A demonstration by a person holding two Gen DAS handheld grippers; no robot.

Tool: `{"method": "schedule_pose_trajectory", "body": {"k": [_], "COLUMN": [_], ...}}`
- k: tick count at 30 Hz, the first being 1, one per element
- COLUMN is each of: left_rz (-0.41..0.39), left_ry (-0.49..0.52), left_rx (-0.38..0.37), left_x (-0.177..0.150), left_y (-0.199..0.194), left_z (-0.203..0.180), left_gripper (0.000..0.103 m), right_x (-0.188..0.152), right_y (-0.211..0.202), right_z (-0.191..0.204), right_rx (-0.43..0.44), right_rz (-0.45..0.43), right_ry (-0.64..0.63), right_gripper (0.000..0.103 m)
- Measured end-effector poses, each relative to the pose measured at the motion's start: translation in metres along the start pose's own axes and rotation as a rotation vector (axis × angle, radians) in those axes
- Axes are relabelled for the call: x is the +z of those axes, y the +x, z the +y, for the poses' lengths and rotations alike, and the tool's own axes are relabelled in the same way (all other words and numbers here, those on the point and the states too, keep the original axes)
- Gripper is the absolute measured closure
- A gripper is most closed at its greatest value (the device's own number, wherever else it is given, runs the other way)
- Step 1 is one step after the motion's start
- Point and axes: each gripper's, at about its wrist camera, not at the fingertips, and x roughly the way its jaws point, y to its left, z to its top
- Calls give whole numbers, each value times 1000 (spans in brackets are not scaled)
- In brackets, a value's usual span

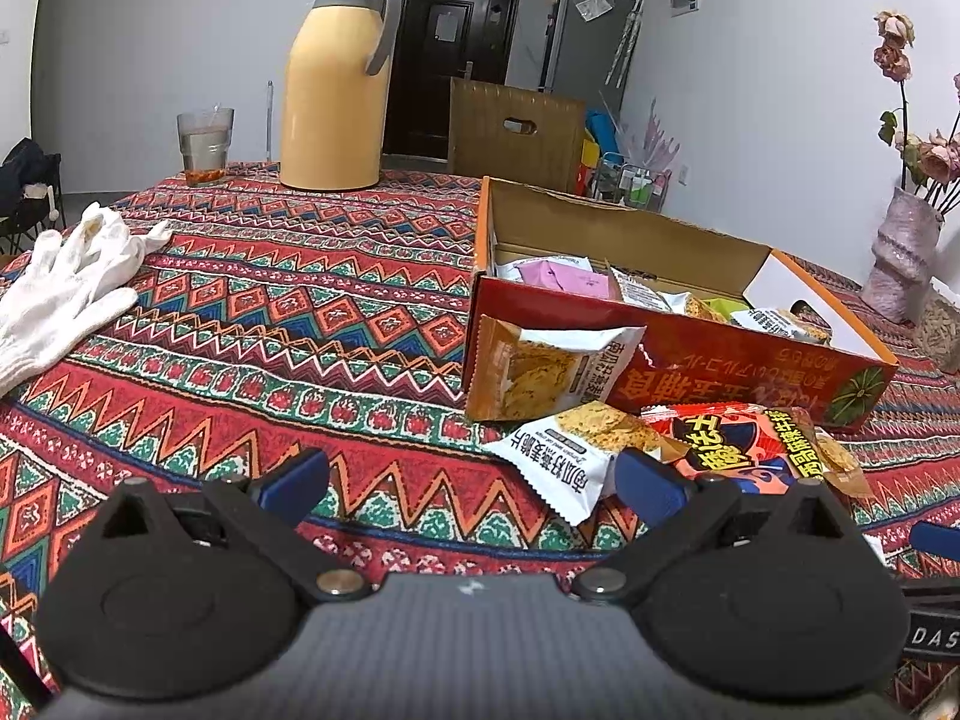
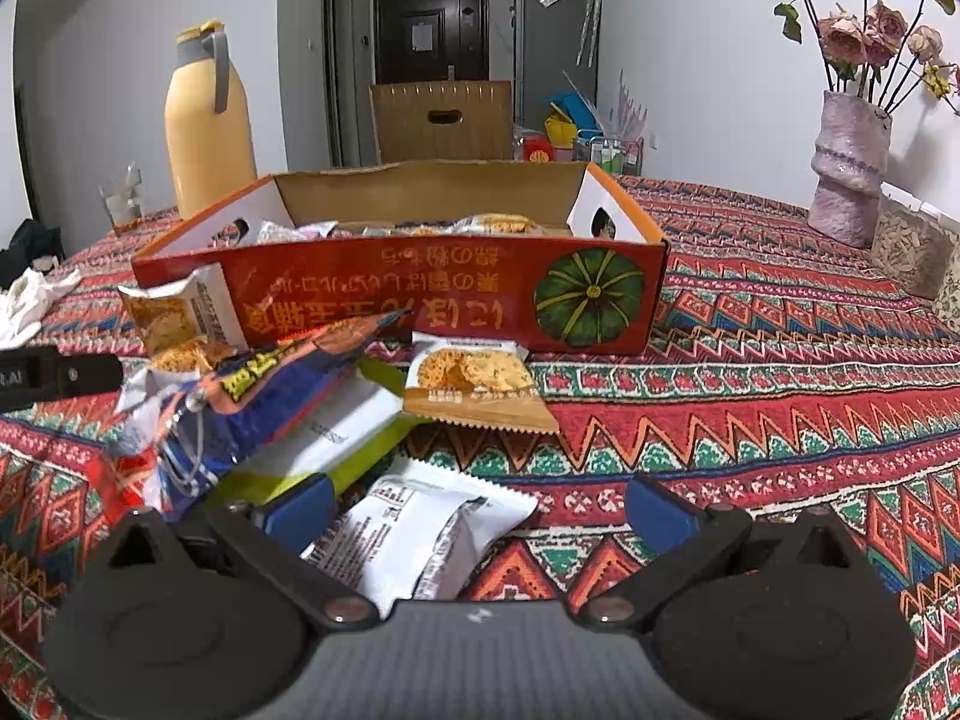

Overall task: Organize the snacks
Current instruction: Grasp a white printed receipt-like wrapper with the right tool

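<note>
Snacks half sorted, both tongs empty and spread wide

Right tongs (image 2: 477, 507) straddle a white packet (image 2: 420, 534), probably next; box (image 2: 372, 291) sits just ahead on the worktop (image 2: 780, 390). Left tongs (image 1: 471, 480) have a cracker packet (image 1: 570, 456) by their right tip.

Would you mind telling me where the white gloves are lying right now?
The white gloves lie on the patterned tablecloth at the far left of the left wrist view, left of the snack box and nearer the camera than the glass and yellow jug.
</note>
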Motion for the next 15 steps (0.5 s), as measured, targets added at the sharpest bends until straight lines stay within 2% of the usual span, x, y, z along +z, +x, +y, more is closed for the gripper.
{"method": "schedule_pose_trajectory", "body": {"k": [12, 15], "left_rz": [-3, -3], "left_ry": [-10, -14], "left_rx": [-6, -5], "left_x": [0, 0], "left_y": [-1, -1], "left_z": [1, 2], "left_gripper": [0, 0], "right_x": [-10, -13], "right_y": [-6, -9], "right_z": [-15, -22], "right_rx": [-34, -13], "right_rz": [12, -1], "right_ry": [-36, -14], "right_gripper": [3, 13]}}
